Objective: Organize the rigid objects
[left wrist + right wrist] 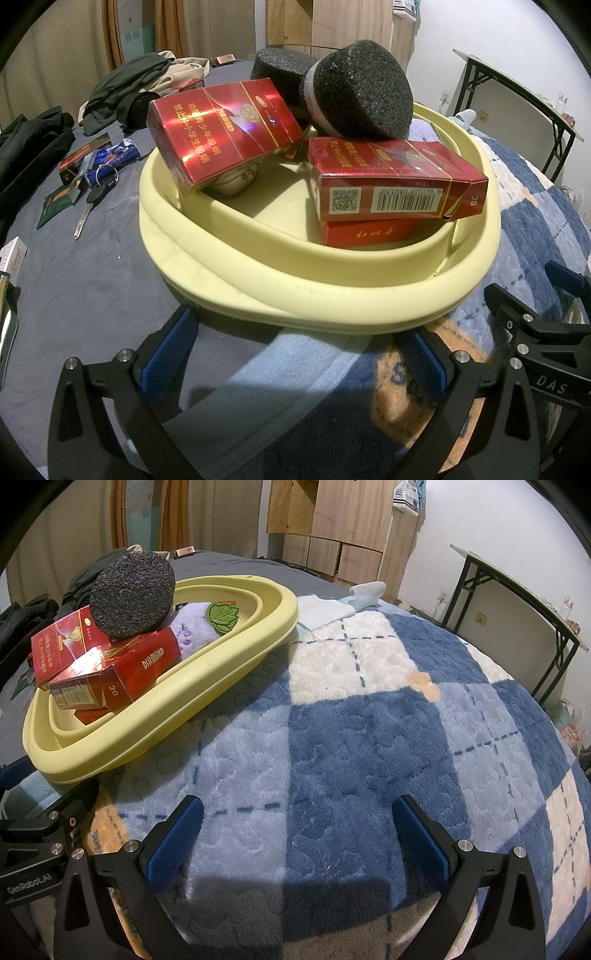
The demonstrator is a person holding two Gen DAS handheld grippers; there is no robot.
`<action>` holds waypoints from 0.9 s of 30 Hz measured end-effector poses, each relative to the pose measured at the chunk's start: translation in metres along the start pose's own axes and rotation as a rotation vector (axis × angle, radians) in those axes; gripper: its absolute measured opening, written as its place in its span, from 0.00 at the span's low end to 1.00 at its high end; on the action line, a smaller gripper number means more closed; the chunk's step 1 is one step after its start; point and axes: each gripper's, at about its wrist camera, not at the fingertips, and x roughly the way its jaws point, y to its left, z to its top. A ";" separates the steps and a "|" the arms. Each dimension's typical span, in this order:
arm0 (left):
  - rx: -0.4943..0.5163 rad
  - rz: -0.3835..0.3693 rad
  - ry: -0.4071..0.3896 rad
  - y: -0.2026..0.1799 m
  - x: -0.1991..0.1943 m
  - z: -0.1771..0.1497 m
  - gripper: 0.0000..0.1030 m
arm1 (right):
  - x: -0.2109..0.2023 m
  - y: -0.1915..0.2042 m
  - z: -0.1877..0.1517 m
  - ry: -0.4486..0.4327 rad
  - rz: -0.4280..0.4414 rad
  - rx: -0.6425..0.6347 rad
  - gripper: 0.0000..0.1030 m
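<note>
A bed point(369, 738) under a blue-and-white checked blanket carries a yellow basin point(332, 295), which sits on the blanket just ahead of the left gripper point(295, 354), with loose keys point(96, 192) and packets on the grey sheet well to its left. The basin holds two dark foam blocks point(362, 92), three red boxes point(221, 129) stacked askew and a lilac cloth point(192, 627). Both the left gripper and the right gripper point(295, 838) are spread and empty, so I judge the next pick should grip a remaining loose item squarely across its narrow sides and set it into the basin's free corner without toppling the leaning box.
</note>
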 end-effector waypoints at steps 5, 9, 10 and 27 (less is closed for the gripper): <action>0.000 0.000 0.000 0.000 0.000 0.000 1.00 | 0.000 0.000 0.000 0.000 0.000 0.000 1.00; -0.001 -0.001 0.000 0.000 0.000 0.000 1.00 | 0.000 0.000 0.000 0.000 0.000 0.000 1.00; 0.000 0.000 0.000 0.000 0.000 0.000 1.00 | 0.000 0.000 0.000 0.000 0.000 0.000 1.00; 0.000 0.001 -0.003 -0.001 -0.001 -0.002 1.00 | 0.000 0.000 0.000 0.000 0.000 0.000 1.00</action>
